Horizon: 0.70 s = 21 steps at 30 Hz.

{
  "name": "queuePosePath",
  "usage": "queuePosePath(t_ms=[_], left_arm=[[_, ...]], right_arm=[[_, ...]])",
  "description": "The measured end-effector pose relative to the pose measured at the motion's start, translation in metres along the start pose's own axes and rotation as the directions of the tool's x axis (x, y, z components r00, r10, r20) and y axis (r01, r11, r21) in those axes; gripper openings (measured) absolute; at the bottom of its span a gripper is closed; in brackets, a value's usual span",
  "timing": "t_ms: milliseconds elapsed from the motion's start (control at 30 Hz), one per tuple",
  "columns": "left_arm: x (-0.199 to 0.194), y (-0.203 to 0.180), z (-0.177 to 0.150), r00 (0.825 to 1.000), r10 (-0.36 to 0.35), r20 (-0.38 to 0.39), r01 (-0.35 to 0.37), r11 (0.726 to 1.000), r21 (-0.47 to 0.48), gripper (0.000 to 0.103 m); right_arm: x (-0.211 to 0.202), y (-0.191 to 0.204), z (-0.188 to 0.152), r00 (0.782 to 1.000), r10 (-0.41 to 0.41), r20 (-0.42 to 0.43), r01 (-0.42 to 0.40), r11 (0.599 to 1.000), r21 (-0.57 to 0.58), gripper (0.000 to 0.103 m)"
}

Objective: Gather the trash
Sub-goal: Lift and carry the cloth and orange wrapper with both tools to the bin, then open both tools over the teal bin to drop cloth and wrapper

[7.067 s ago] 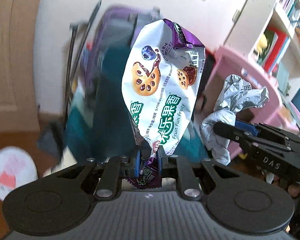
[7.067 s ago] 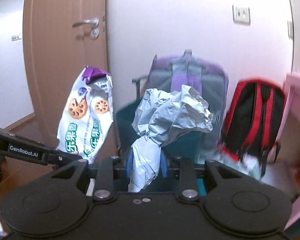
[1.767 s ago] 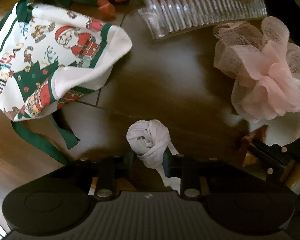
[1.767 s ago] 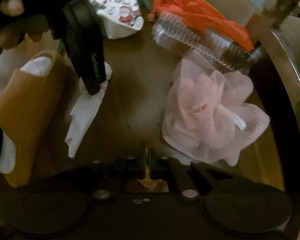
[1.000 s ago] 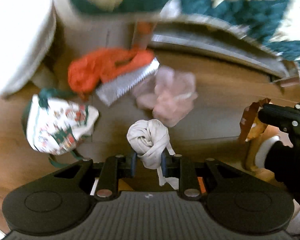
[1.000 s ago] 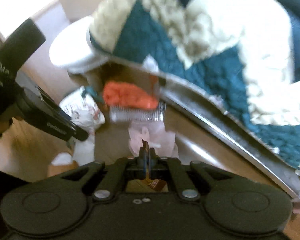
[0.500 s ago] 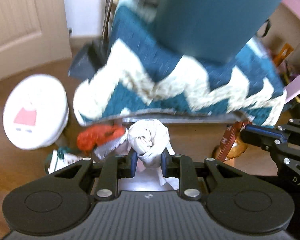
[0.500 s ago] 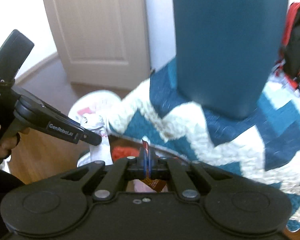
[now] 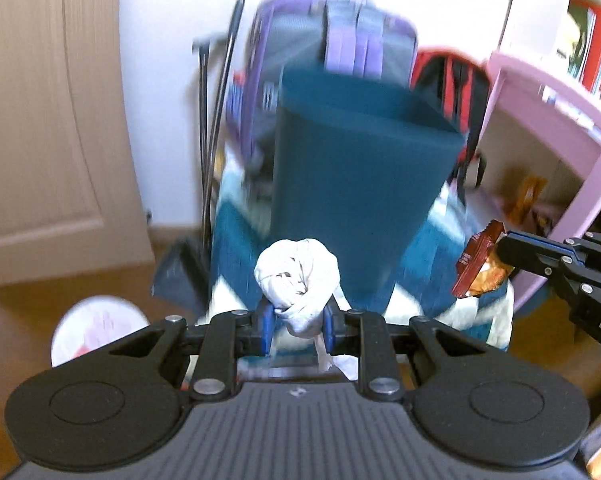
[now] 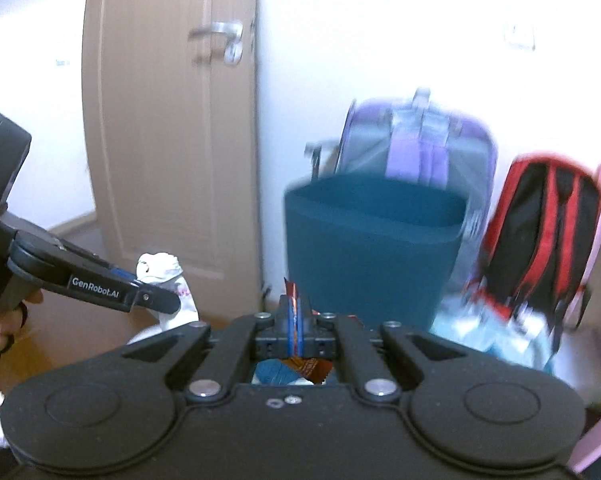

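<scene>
Nearest, the left gripper [image 9: 296, 328] clamps a wadded white tissue [image 9: 297, 280] and the right gripper [image 10: 295, 322] pinches a thin brown wrapper [image 9: 480, 266], so either may flutter short of the teal bin [image 10: 374, 248] beyond if released early.

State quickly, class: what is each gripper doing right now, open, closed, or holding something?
Left gripper: closed on the wadded white tissue.
Right gripper: closed on the brown snack wrapper.
</scene>
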<state>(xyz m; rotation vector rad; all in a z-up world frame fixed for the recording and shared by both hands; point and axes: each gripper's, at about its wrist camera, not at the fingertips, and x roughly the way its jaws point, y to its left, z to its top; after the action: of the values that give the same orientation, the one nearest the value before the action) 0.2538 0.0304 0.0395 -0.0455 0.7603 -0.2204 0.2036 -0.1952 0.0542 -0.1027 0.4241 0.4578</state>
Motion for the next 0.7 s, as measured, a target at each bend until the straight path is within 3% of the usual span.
queuePosePath(t_ms=[167, 433, 700], left_arm=[[-0.022, -0.021, 0.055, 0.992, 0.009, 0.122, -0.010, 1.000, 0.008, 0.023], [-0.032, -0.052, 0.143, 0.964, 0.014, 0.267, -0.020, 1.000, 0.022, 0.023], [0.022, -0.073, 0.172, 0.969, 0.051, 0.241, -0.063, 0.997, 0.041, 0.023]], right_arm=[[-0.006, -0.021, 0.041, 0.996, -0.031, 0.089, 0.031, 1.000, -0.001, 0.002], [0.016, -0.056, 0.097, 0.984, -0.078, 0.161, 0.078, 0.997, 0.007, 0.002], [0.067, -0.081, 0.094, 0.993, -0.079, 0.089, 0.075, 0.996, 0.046, 0.002]])
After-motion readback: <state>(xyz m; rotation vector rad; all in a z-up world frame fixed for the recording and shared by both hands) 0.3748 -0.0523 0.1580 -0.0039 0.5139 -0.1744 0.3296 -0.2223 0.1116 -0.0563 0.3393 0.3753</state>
